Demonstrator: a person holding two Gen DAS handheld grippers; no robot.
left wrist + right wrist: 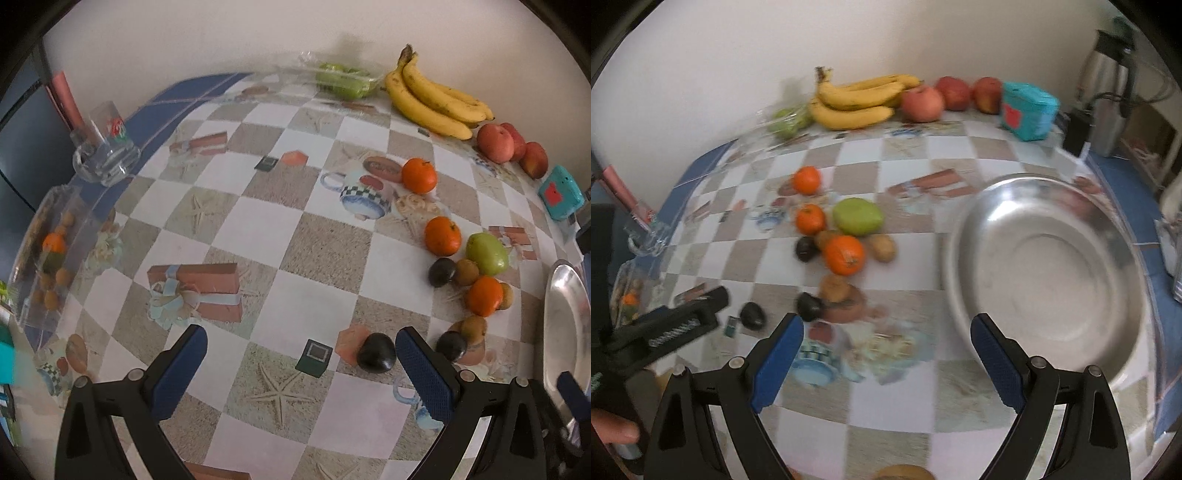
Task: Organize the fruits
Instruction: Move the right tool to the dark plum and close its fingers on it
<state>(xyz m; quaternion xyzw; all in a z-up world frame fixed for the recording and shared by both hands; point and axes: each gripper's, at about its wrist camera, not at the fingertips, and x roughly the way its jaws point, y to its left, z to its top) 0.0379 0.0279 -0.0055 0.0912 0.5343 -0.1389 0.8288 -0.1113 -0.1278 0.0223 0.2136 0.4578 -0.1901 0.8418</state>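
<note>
Here our left gripper (301, 349) gapes empty near the dark plum (376, 353), right gripper (886, 334) likewise spread, so we judge it small, smooth, bruisable, best pinched gently across its middle.

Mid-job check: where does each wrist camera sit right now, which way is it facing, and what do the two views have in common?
Left wrist: sits low over the table, looking forward past its open left gripper at a dark plum near its right finger.
Right wrist: looks across the table between its open right gripper, steel bowl ahead-right; the left gripper and a hand show at lower left.
Shared: bananas, oranges, green fruit, teal box.
</note>
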